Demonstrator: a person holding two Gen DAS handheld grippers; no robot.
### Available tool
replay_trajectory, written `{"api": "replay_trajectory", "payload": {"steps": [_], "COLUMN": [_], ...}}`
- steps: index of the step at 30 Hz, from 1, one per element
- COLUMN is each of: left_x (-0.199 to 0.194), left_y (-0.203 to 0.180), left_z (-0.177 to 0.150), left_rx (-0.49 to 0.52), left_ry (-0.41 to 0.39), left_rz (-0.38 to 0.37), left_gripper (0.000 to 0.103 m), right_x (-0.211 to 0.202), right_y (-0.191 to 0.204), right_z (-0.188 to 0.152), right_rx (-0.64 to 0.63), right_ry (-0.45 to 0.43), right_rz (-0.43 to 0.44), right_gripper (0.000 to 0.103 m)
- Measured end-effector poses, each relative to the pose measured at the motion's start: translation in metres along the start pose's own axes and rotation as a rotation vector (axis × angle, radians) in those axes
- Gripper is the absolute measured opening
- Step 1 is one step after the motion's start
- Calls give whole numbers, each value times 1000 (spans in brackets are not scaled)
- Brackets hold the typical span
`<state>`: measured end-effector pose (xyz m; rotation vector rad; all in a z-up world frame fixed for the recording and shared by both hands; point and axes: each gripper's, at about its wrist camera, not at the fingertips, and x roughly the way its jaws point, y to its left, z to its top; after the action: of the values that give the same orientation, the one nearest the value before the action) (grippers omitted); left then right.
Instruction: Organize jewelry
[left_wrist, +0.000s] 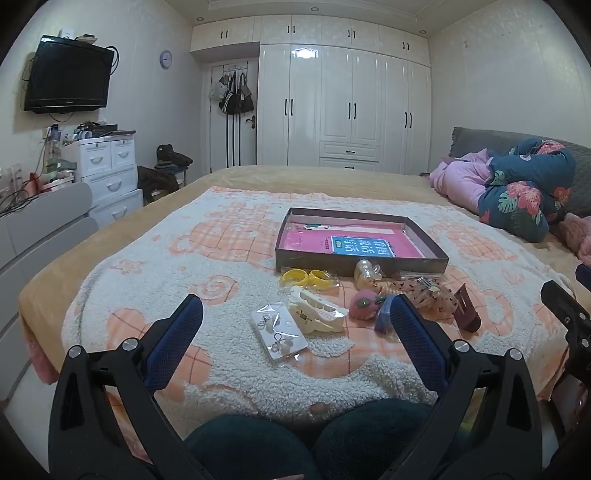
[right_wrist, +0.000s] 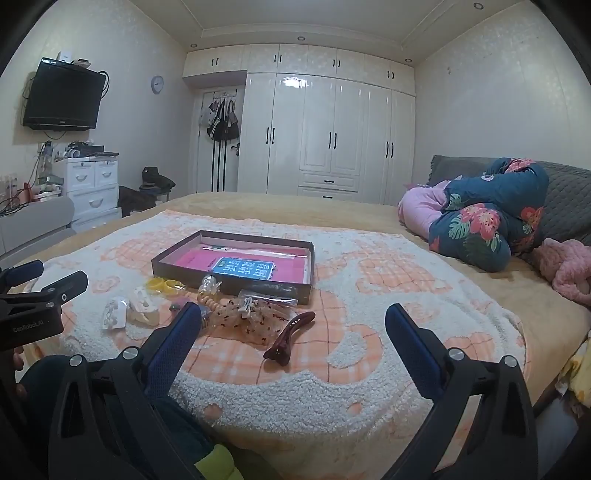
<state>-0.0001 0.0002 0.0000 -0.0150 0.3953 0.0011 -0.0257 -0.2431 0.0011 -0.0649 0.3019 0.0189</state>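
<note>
Both my claws, left claw (left_wrist: 295, 317) and right claw (right_wrist: 293, 321), spread empty; the stiff, slippery hair clip (right_wrist: 290, 338) at twelve o'clock wants pinching mid-body.

We see both views evenly lit by ceiling spotlights (right_wrist: 301, 38), glare on the wardrobe doors (left_wrist: 304, 53), sharp focus, strong fisheye bending and dark corners.

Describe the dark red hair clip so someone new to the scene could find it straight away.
Start at the shallow dark box on the patterned blanket covering the bed. Just in front of the box's near right corner, past the dotted sheer bow, lies the dark red hair clip. It is the only long, glossy, curved maroon piece, and it lies farthest right of the scattered accessories.
</note>
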Motion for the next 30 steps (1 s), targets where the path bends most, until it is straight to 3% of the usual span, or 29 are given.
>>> {"api": "replay_trajectory", "payload": {"steps": [30], "left_x": [1], "left_y": [-1], "left_z": [3], "left_rx": [0], "left_ry": [-8], "left_rz": [0], "left_gripper": [93], "right_x": [-5], "right_y": [-4], "right_z": [4], "right_rx": [5], "right_ry": [-15], "right_rz": [-5], "right_gripper": [97]}}
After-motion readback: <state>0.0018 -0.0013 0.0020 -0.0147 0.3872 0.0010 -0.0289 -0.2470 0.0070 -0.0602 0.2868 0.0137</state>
